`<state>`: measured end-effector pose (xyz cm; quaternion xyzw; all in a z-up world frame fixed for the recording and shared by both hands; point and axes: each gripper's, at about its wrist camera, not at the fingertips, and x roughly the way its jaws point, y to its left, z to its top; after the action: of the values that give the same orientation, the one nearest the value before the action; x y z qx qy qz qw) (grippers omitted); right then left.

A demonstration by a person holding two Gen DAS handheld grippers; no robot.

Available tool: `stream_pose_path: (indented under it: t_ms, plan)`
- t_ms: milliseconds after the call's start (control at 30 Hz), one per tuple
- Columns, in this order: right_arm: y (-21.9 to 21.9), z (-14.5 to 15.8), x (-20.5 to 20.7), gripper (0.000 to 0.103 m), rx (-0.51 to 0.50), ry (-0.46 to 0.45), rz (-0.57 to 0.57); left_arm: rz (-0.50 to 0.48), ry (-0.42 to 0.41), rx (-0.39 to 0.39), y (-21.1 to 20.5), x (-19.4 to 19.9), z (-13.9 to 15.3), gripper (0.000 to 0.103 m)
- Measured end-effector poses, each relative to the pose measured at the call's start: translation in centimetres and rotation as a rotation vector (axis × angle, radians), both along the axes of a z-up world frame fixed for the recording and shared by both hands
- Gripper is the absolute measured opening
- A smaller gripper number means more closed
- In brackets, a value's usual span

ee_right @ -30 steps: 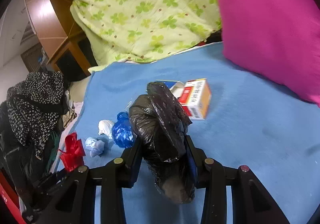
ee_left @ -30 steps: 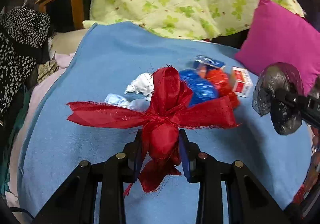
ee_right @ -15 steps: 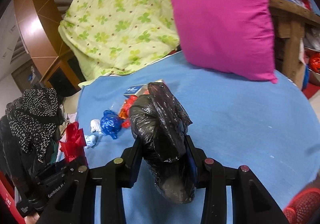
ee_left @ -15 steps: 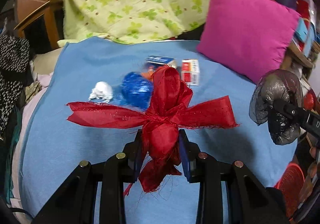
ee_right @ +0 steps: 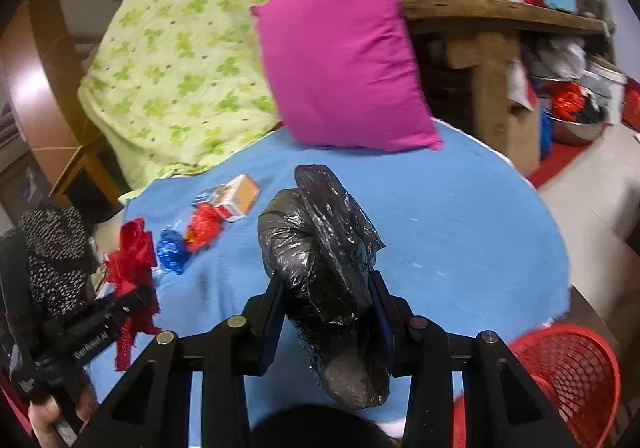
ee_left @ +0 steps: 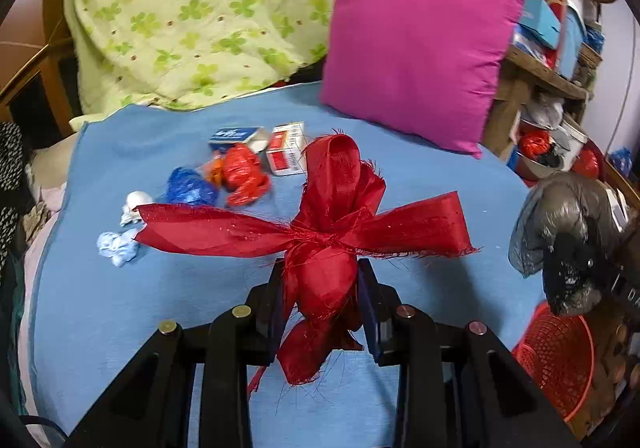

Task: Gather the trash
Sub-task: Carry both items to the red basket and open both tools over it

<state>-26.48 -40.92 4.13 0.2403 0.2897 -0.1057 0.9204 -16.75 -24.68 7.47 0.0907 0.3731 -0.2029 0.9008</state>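
My left gripper (ee_left: 322, 288) is shut on a red ribbon bow (ee_left: 320, 224) and holds it above the blue blanket (ee_left: 120, 308); the bow also shows in the right wrist view (ee_right: 134, 252). My right gripper (ee_right: 328, 304) is shut on a crumpled black plastic bag (ee_right: 324, 268), seen at the right in the left wrist view (ee_left: 560, 240). A red mesh basket (ee_right: 568, 380) stands on the floor off the bed's right edge. On the blanket lie a blue wrapper (ee_left: 188, 188), a red wrapper (ee_left: 242, 174), white paper balls (ee_left: 136, 204) and small boxes (ee_left: 286, 154).
A magenta pillow (ee_left: 416, 60) and a green-patterned quilt (ee_left: 192, 16) lie at the head of the bed. A wooden shelf (ee_right: 492, 16) with boxes and clutter stands to the right. Black dotted cloth (ee_right: 52, 252) hangs at the left.
Both grippers have moved back and swung right, still holding the bow and the bag. The trash pile now lies farther left, and the red basket has come into view.
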Motion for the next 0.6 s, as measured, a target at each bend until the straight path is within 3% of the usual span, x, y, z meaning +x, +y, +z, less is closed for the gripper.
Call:
stream_pose_path:
  t_ms: [600]
  plan:
    - [-8.4,-7.8,-13.7,0.042,0.013,0.204,-0.316,-0.329,0.026,0.014,-12.1,-7.4,-0.3,0.035]
